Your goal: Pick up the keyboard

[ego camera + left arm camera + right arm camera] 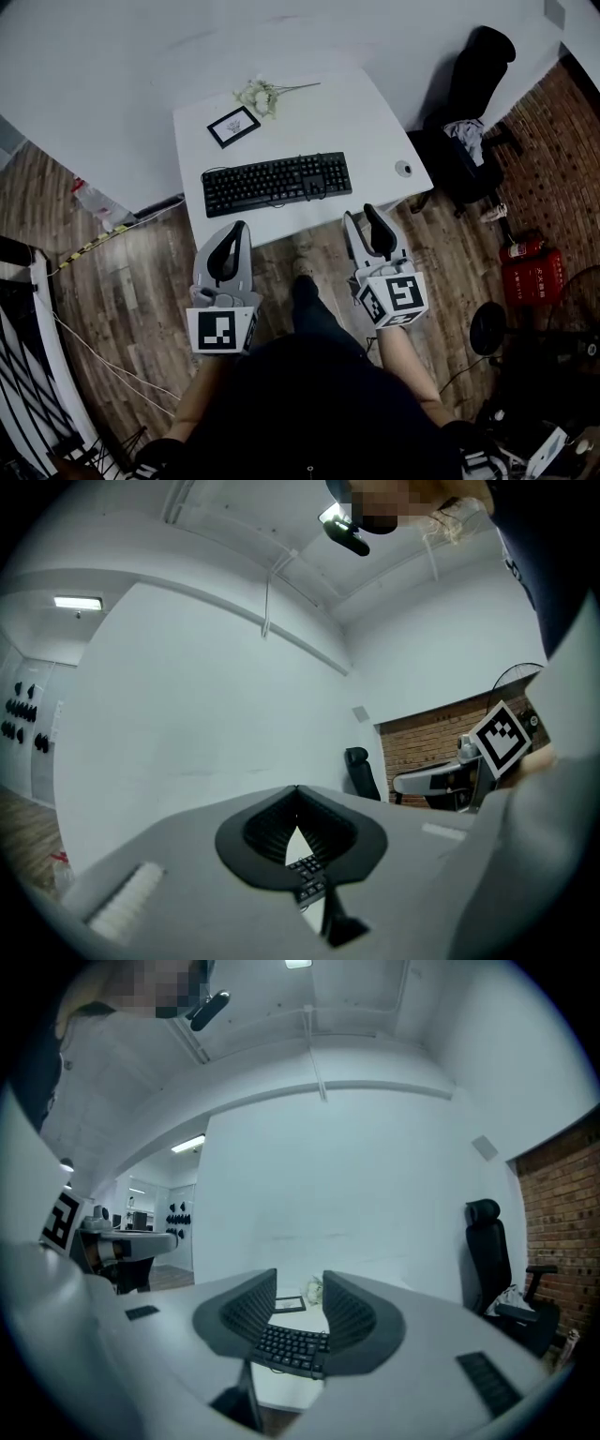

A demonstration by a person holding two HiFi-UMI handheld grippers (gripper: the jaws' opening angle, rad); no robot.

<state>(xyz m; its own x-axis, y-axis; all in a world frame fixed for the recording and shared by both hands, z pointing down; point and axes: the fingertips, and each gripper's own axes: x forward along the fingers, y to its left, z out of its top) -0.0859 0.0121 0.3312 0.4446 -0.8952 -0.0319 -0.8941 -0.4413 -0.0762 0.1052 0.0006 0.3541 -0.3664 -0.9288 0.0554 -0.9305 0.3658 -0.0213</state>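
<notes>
Right gripper (364, 217) open (left (241, 228) shut), keyboard (277, 183) ahead

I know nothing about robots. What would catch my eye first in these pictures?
First, the black keyboard lying across the middle of a white table. At the table's near edge are two hand-held grippers with marker cubes, the left gripper shut and the right gripper open, both empty. Behind the keyboard lie a framed picture and pale flowers.
</notes>
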